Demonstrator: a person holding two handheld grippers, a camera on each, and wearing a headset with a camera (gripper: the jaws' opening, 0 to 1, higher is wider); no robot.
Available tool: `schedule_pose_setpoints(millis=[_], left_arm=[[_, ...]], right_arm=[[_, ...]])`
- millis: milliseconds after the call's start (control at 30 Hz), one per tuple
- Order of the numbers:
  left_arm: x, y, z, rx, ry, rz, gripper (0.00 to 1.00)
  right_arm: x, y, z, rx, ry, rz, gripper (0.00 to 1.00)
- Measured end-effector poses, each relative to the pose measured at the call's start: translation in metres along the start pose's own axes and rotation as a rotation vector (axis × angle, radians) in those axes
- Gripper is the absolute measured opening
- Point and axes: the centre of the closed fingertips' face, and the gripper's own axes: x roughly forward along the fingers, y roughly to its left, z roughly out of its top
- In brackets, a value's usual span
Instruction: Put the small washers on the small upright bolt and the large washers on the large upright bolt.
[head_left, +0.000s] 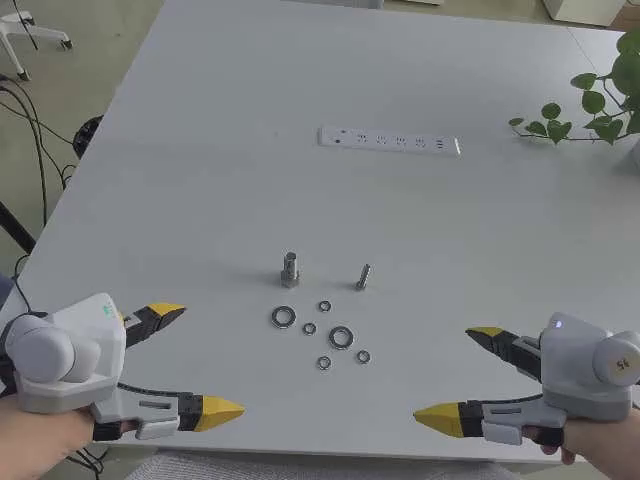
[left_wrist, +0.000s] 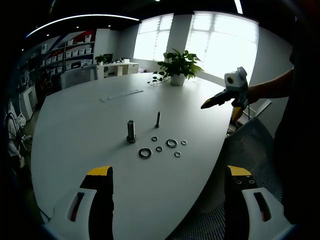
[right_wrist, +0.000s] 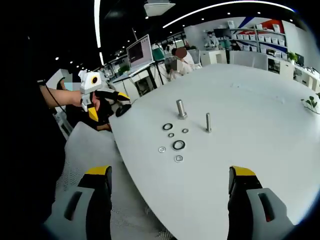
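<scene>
Grippers flank the bottom of the head view: the left gripper (head_left: 213, 358) at lower left, the right gripper (head_left: 441, 372) at lower right. Each has its jaws spread wide with nothing between them, and both are at the near edge of the table (head_left: 200, 150). Between them and a little higher in the frame, near centre, six washers lie flat, none yet on a bolt. One large washer (head_left: 283, 317) sits at the left of the cluster, the other large washer (head_left: 341, 337) is near its middle, and four small washers (head_left: 324, 306) are scattered around them. Just above the cluster stand the large bolt (head_left: 289, 268), left of centre, and the small bolt (head_left: 363, 276) to its right. The two are apart, each with its long axis straight up off the table. The left gripper looks nearer the left large washer, which lies just below the large bolt, while the right gripper is nearer the small washers at the cluster's lower right and the small bolt. Because the washers lie flat and thin, a pick likely needs the tips right down at the surface. The hole must then be lined up over a vertical shank.
</scene>
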Motion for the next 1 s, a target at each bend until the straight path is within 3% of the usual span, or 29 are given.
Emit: schedule_pose_setpoints(millis=[500,1000], left_arm=[[0.002,0.000,0.000,0.000,0.004,0.006,0.94],[0.002,0.005,0.000,-0.001,0.001,0.018,0.93]], right_arm=[[0.000,-0.004,0.001,0.003,-0.006,-0.005,0.95],[0.014,-0.002,0.025,-0.045,0.021,0.016,0.95]])
